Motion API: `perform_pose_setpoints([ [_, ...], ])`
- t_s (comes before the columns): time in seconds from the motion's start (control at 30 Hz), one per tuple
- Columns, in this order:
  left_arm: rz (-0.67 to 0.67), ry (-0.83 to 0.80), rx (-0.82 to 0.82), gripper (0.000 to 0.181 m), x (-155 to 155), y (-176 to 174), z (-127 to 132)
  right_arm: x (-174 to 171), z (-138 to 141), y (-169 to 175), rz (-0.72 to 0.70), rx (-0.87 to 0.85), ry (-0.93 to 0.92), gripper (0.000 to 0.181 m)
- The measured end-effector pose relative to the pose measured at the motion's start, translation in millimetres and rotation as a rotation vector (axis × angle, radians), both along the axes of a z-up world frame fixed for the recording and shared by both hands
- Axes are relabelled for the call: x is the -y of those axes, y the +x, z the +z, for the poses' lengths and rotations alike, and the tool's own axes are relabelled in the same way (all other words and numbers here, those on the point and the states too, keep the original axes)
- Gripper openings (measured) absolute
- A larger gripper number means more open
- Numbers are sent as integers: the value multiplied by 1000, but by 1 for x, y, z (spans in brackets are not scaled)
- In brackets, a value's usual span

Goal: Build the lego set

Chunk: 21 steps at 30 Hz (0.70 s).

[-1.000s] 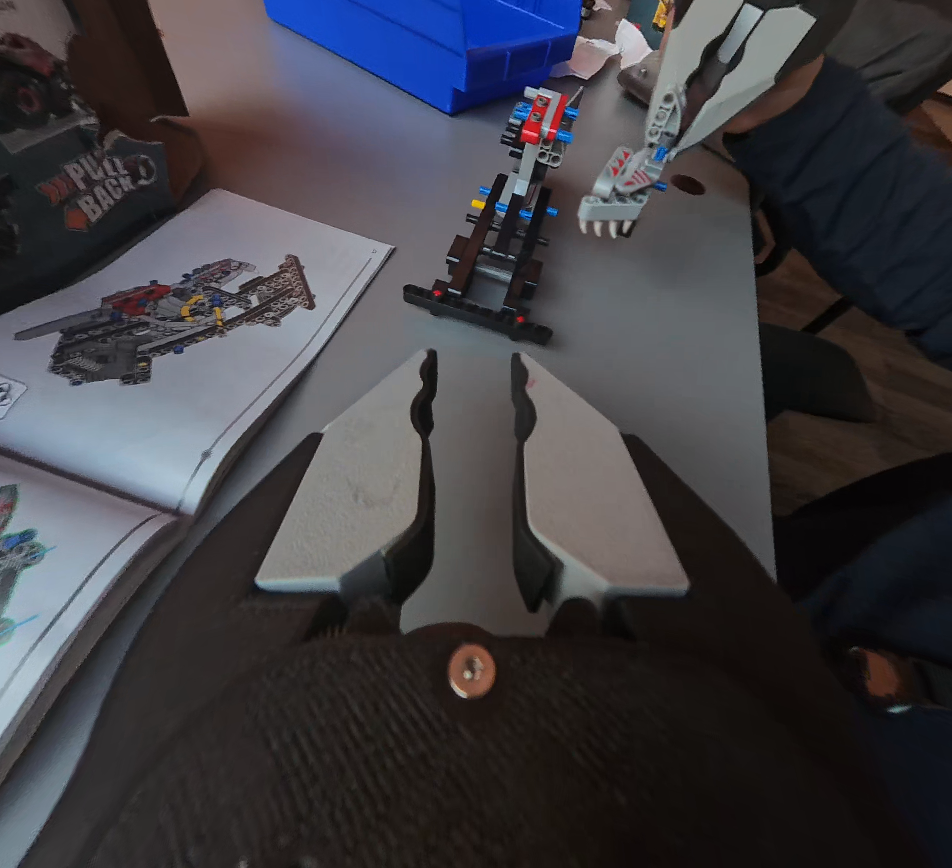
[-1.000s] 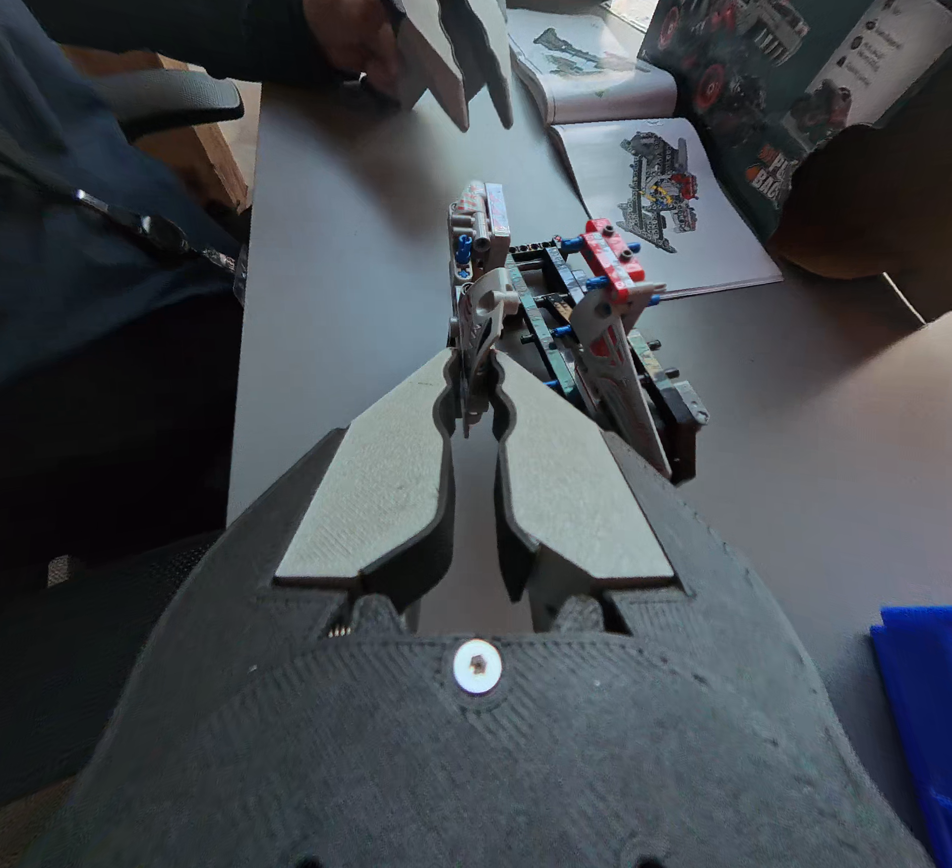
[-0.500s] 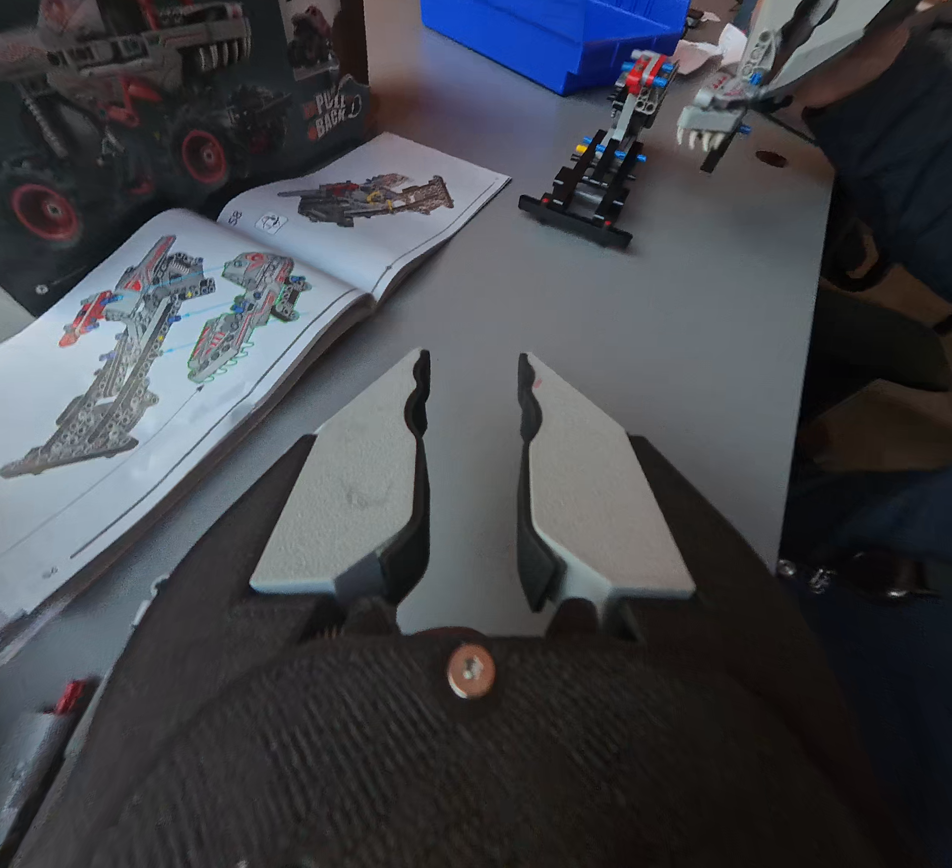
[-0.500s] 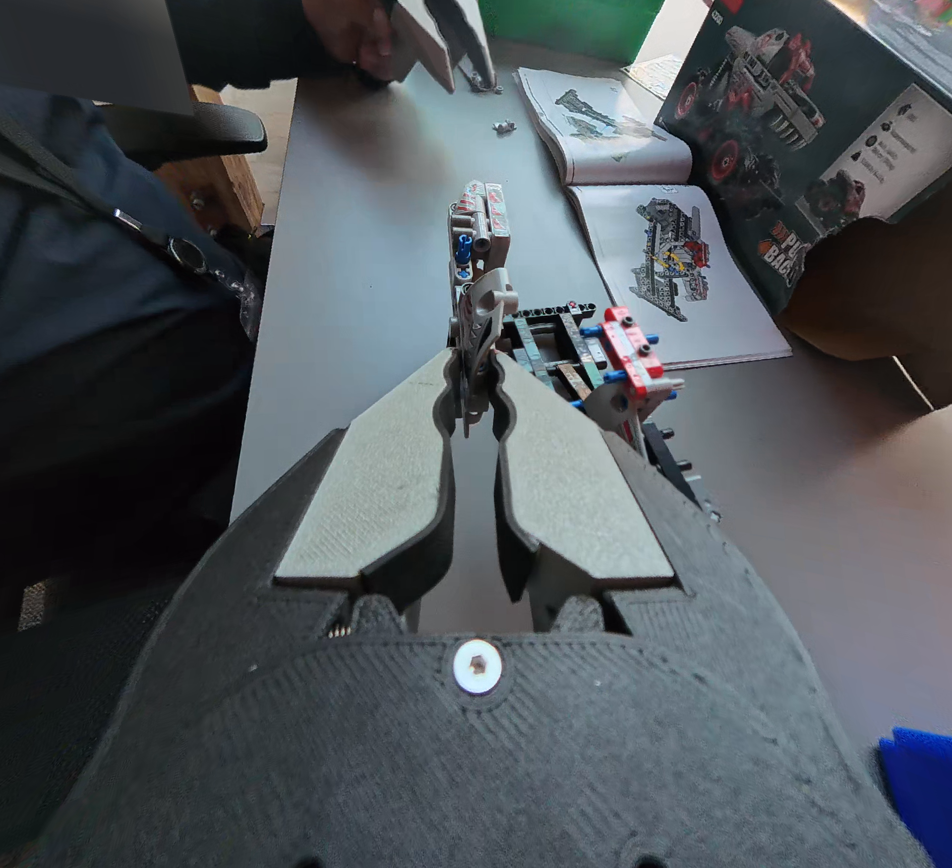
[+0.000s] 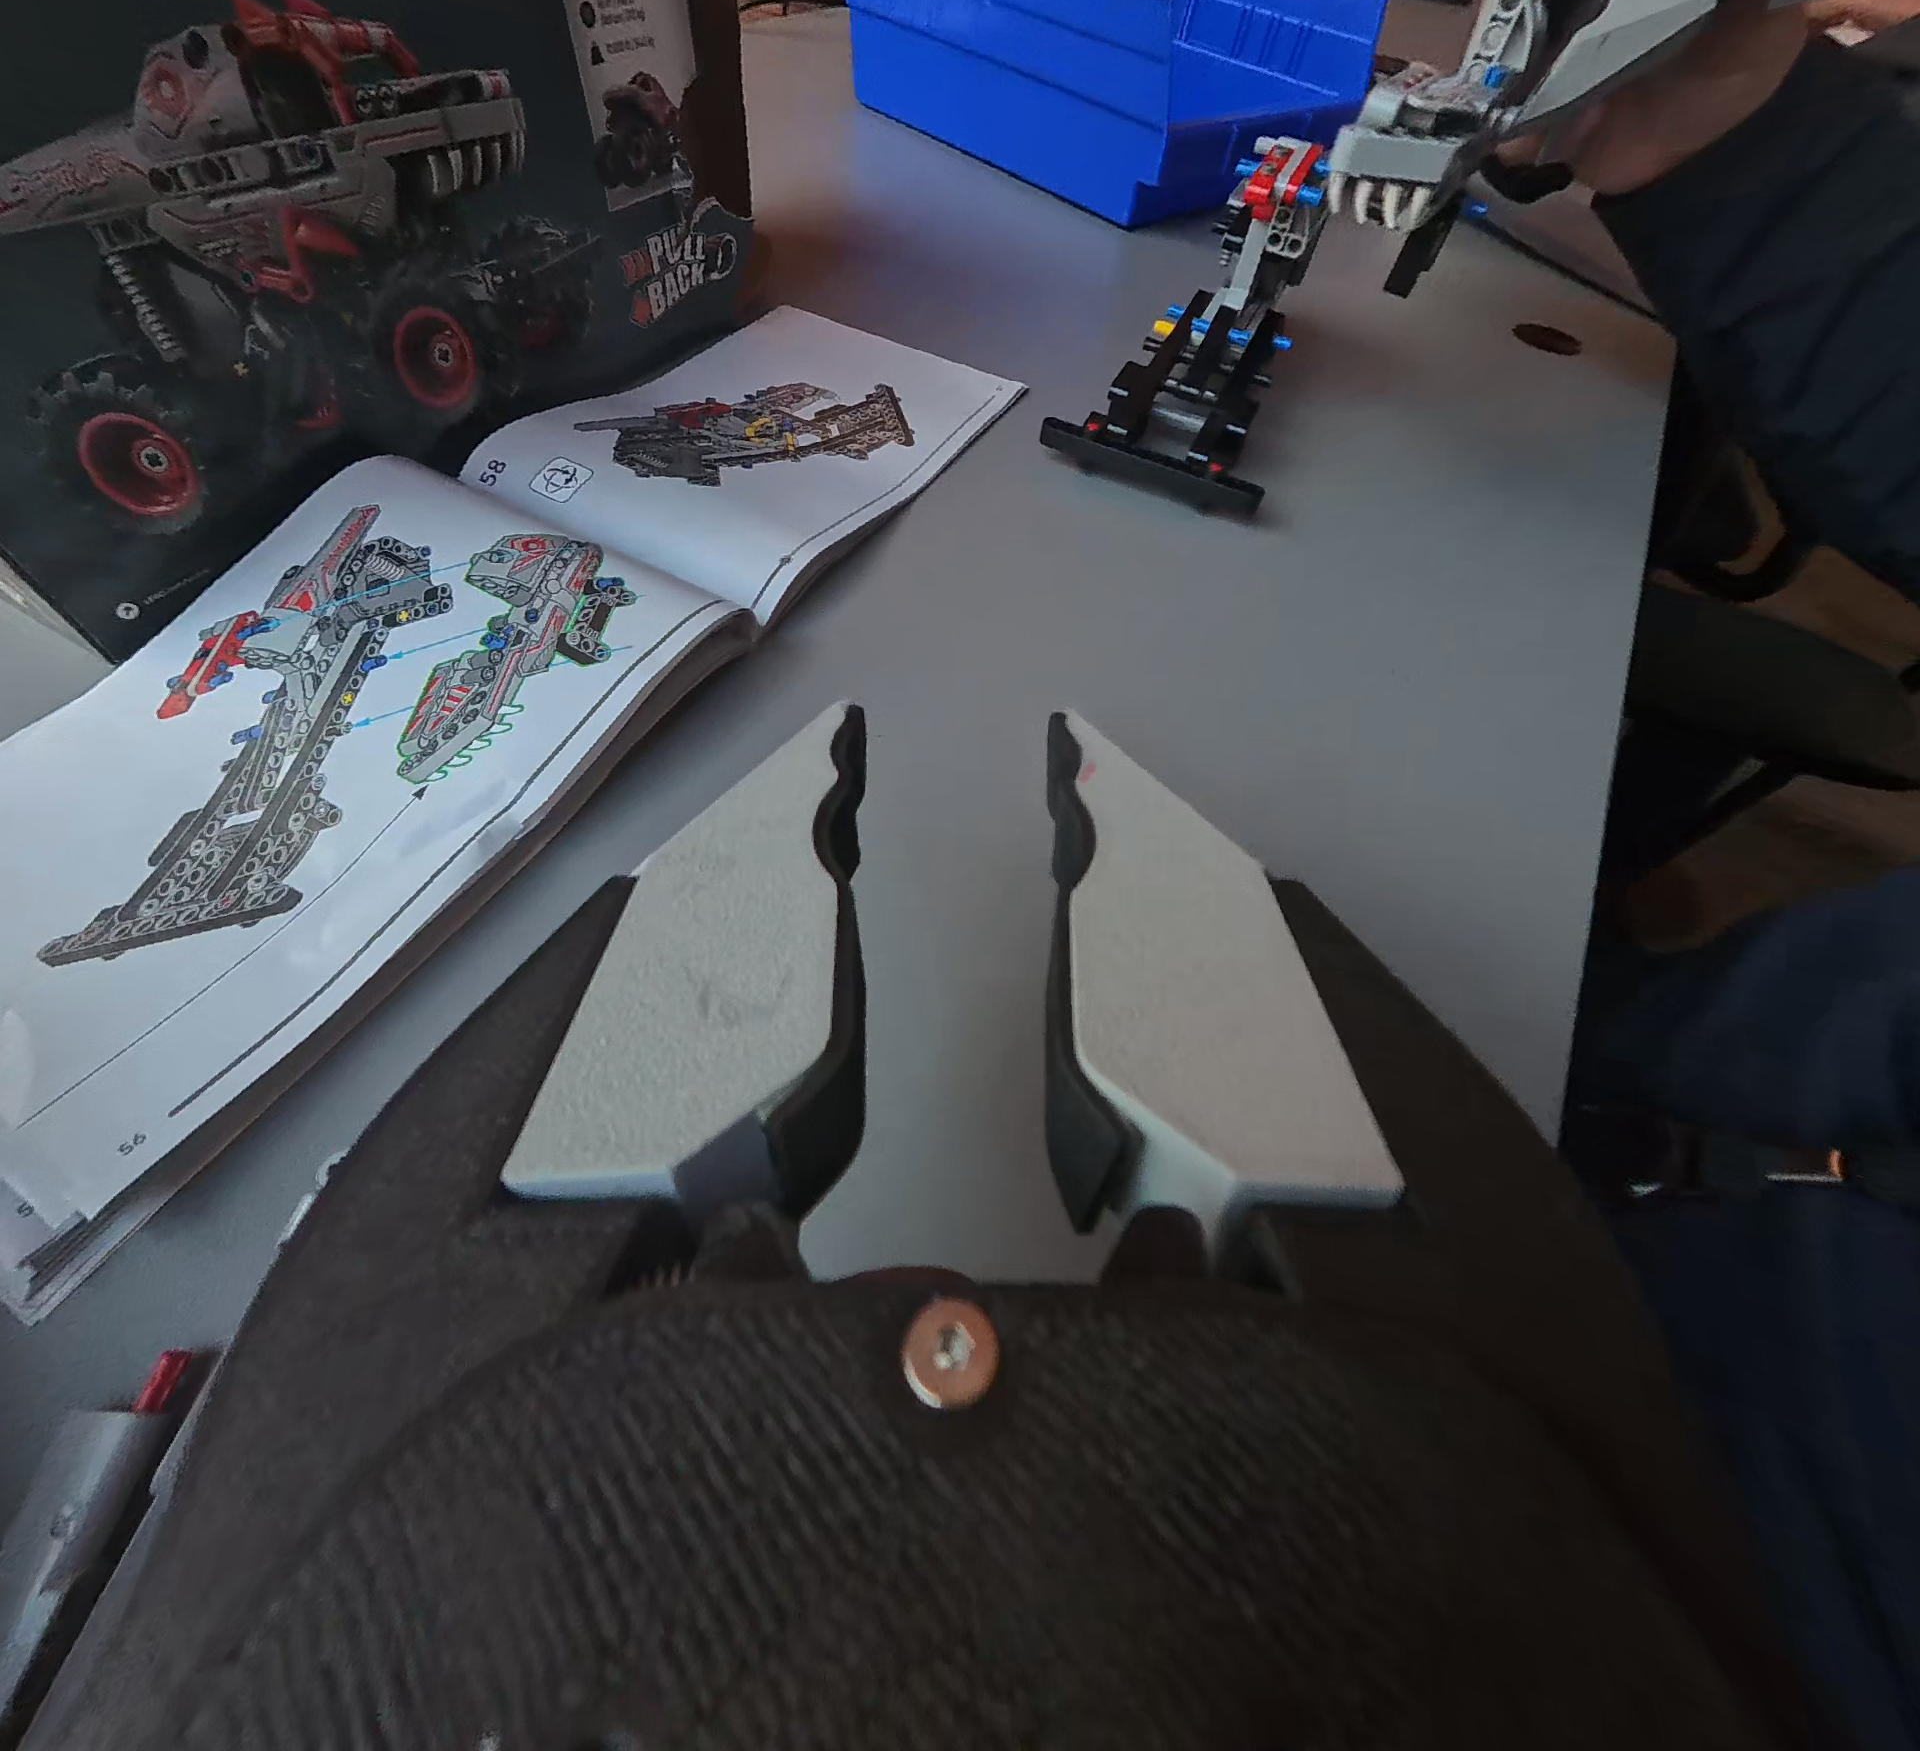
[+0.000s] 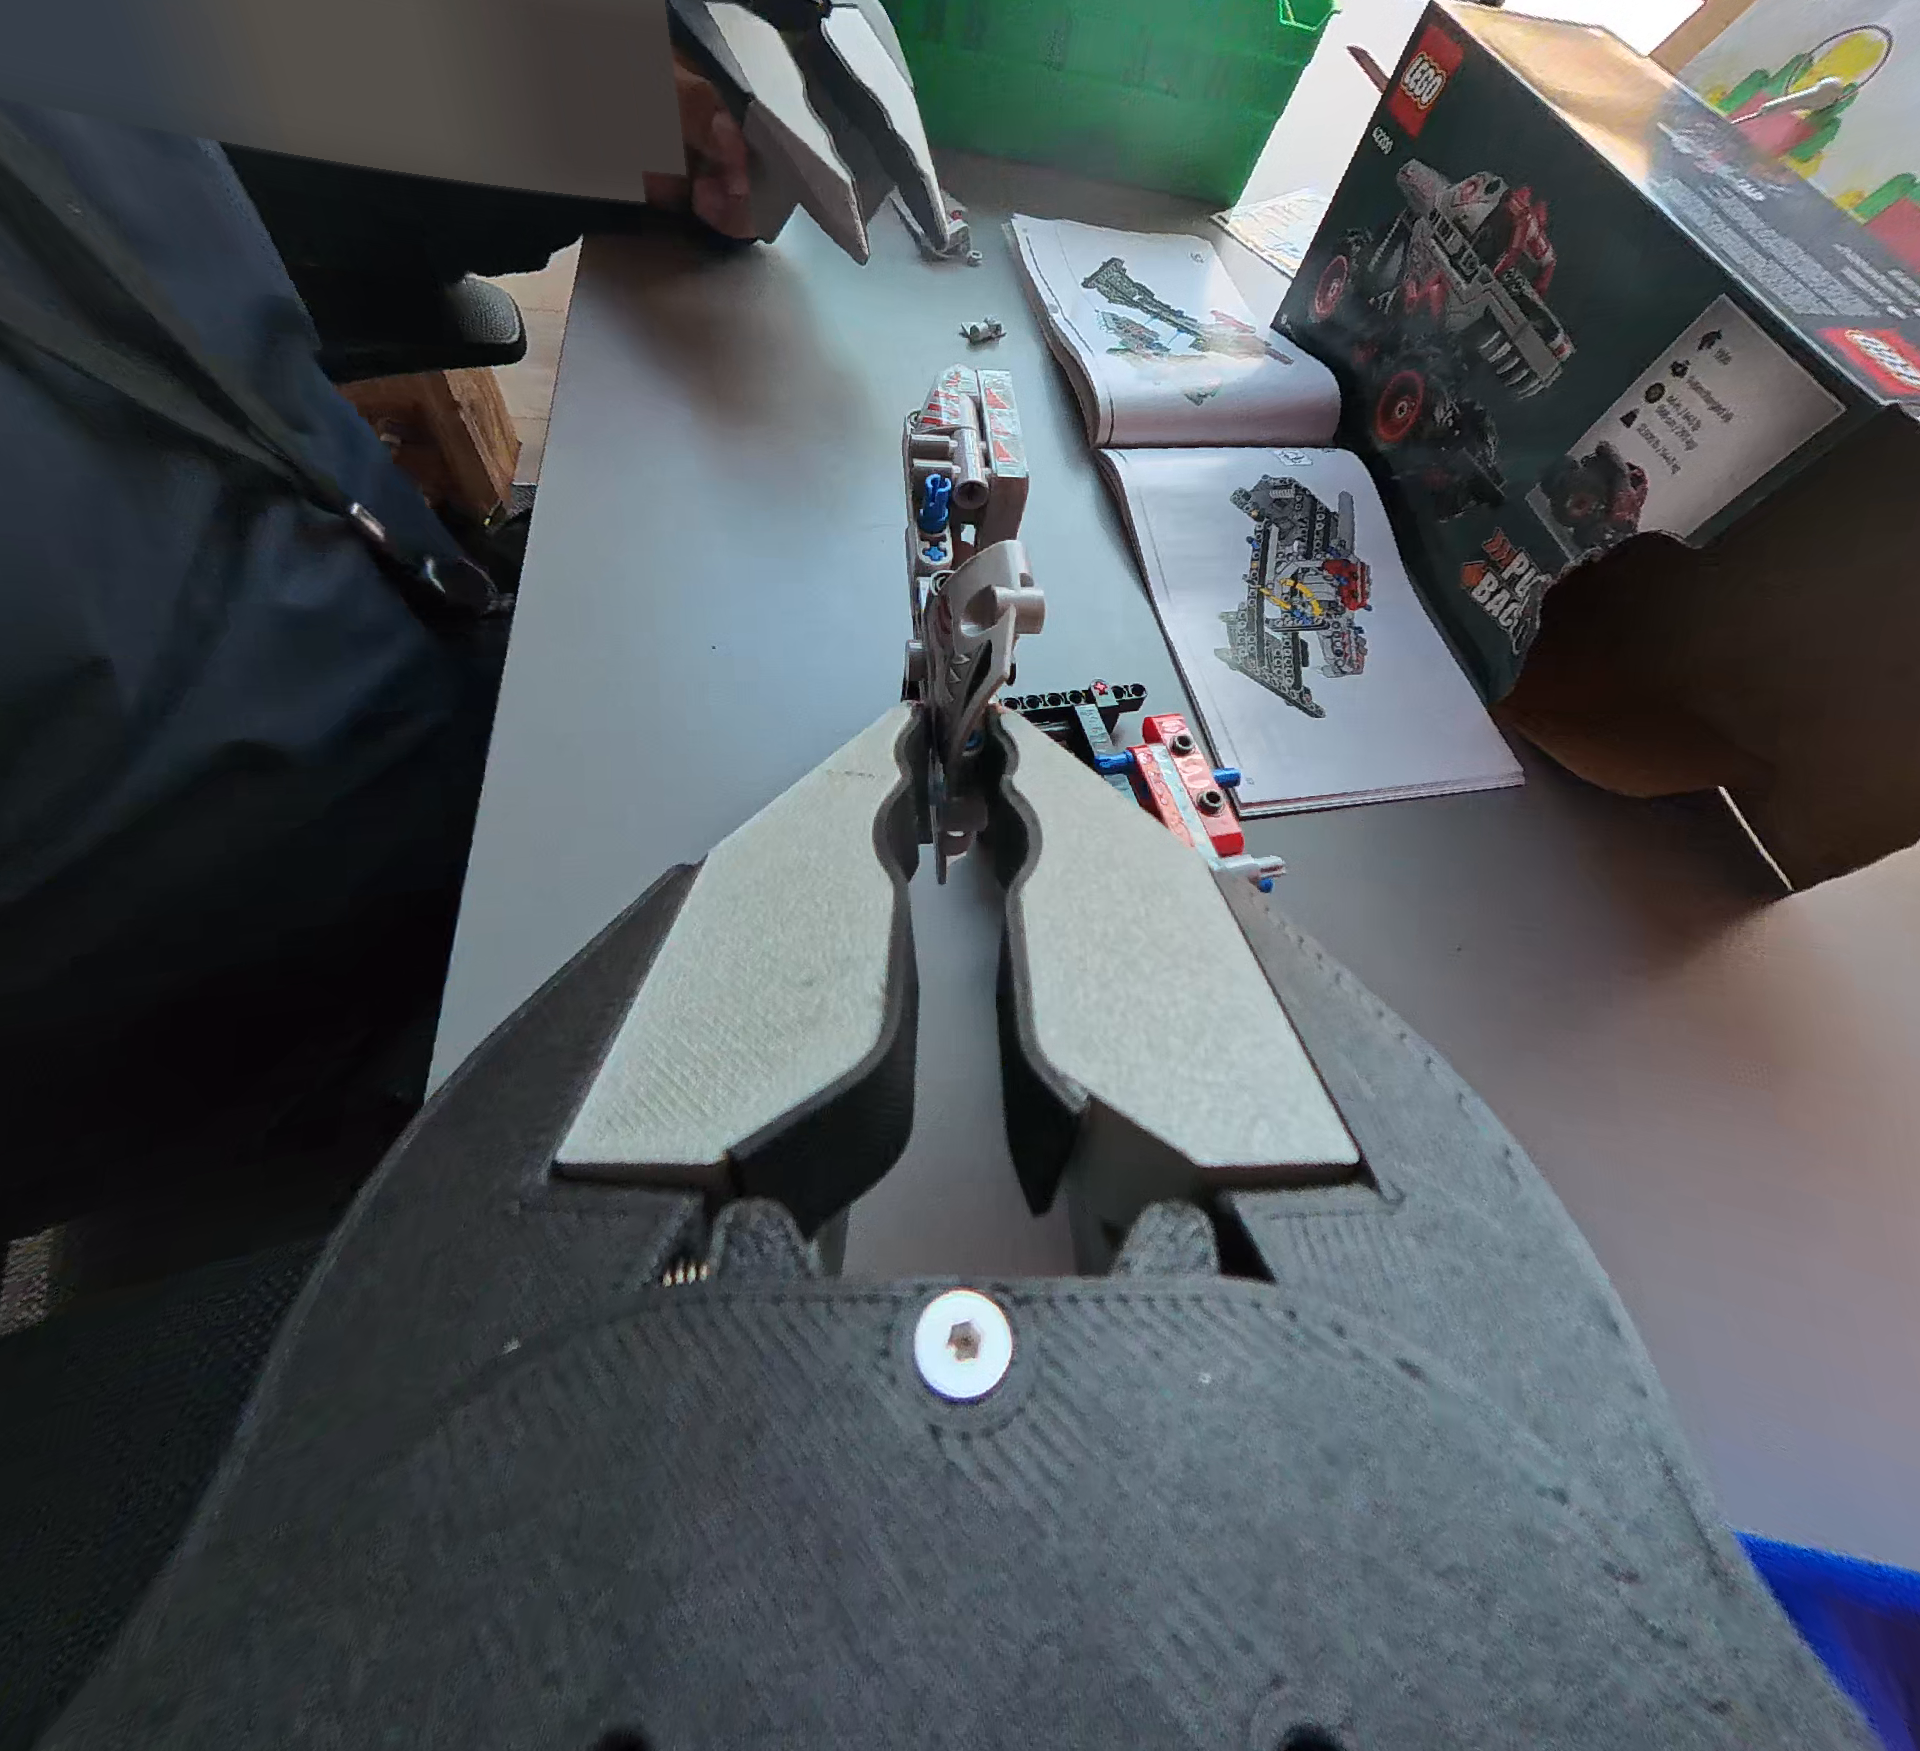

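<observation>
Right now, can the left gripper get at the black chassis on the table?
Probably yes. The left gripper is open and empty, with bare table between it and the black chassis. The right gripper holds a toothed grey piece above the far end.

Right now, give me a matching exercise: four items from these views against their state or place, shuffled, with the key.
Items
1. left gripper
2. right gripper
3. instruction booklet
4. black chassis

States
A. lying open beside the set box
B. shut on the grey toothed panel, held off the table
C. open, holding nothing
D. standing on the table in front of the blue bin

Pairs: 1-C, 2-B, 3-A, 4-D
</observation>
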<state>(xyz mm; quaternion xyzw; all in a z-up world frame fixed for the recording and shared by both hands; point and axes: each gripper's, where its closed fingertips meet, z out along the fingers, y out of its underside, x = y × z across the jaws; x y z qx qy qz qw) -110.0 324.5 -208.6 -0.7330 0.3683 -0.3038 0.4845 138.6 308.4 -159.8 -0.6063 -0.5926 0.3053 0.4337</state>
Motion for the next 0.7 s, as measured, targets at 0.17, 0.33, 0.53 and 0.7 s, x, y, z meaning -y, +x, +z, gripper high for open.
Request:
perform_pose_setpoints([
  [0.17, 38, 15, -20, 33, -3, -3, -1, -5, 6, -1, -21, -17, 26, 7],
  [0.33, 71, -34, 2, 34, -8, -10, -3, -9, 9, -6, -14, -38, 14, 7],
  [0.53, 67, -29, 25, 31, -8, -12, 0, -20, 4, -12, -18, -15, -78, 7],
  [0.7, 81, -19, -16, 30, -17, -16, -4, -21, 3, -5, -64, 1, -103, 7],
])
